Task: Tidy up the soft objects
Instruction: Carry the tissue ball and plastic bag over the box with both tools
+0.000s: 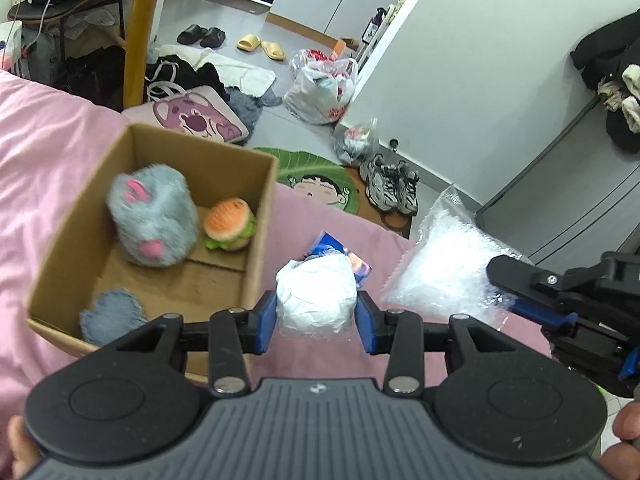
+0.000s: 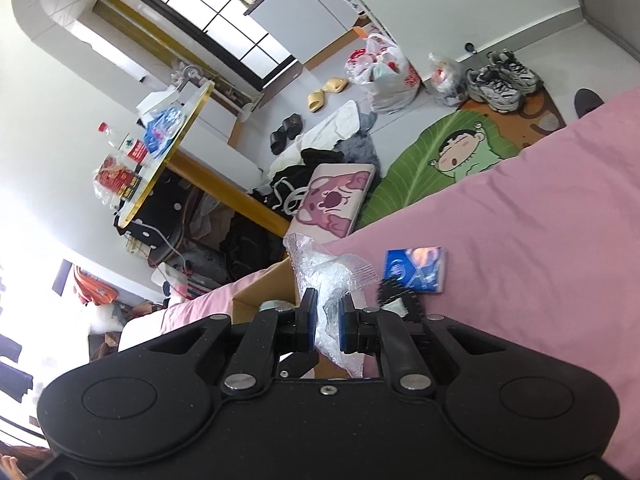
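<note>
**Soft Items: Box Partly Filled, Two Bundles in the Grippers**

The left gripper [image 1: 317, 322] is standing with its blue pads either side of a white bundle [image 1: 317, 294], a rounded lump wrapped in crinkled, glossy plastic. The pads are sitting at the bundle's flanks; whether they are pressing it cannot be told. The bundle is lying on the pink bed [image 1: 48, 152], just right of the box [image 1: 256, 240], with a blue packet [image 1: 334, 246] showing behind it.

The box is plain brown cardboard, open-topped, its flaps flat on the floor inside. Within it, a grey fluffy plush [image 1: 154, 216] with pink patches is lying against the far left wall, blurred in the left wrist view. A small burger toy [image 1: 229, 224], with an orange bun and green frill, is touching the plush's right side. A grey frayed patch [image 1: 112, 316] is lying in the near corner.

The right gripper [image 2: 325, 320] is pinching a clear bubble-wrap bag [image 2: 324, 276], crumpled and translucent, between nearly closed pads. In the left wrist view the bag [image 1: 444, 268] is hanging over the bed, well right of the bundle.

In the right wrist view the blue packet [image 2: 416, 269], flat and rectangular, is lying on the pink sheet to the right of the bag.
</note>
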`<state>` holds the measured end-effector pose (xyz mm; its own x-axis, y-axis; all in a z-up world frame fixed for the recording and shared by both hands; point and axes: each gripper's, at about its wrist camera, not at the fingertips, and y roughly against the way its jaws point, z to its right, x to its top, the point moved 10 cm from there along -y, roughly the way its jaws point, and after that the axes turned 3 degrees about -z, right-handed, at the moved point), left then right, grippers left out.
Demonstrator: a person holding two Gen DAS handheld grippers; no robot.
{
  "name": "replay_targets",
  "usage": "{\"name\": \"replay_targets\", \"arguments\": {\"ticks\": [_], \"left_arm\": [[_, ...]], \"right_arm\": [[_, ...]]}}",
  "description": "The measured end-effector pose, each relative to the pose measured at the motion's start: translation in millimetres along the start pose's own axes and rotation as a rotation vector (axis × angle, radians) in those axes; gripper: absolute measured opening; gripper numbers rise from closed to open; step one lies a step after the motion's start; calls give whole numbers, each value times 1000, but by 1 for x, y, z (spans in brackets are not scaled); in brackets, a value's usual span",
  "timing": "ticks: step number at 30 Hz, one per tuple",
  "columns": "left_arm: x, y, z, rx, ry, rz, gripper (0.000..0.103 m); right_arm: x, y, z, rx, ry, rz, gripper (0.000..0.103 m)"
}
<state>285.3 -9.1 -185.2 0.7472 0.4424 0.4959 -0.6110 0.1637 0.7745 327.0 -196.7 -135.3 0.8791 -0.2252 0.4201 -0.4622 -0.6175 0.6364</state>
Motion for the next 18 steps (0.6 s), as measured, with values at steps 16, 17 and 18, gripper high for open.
{"name": "replay_targets", "arguments": {"ticks": [16,17,18], "left_arm": [[23,30,-75,10,56,10,41],[24,29,-80,12,61,9,41],[24,28,-84,15,66,7,41]], "right_arm": [[-24,-36,-60,2,47,-23,11],[-26,-40,-62,0,48,-29,11],[-28,-43,-63,-2,48,-34,11]]}}
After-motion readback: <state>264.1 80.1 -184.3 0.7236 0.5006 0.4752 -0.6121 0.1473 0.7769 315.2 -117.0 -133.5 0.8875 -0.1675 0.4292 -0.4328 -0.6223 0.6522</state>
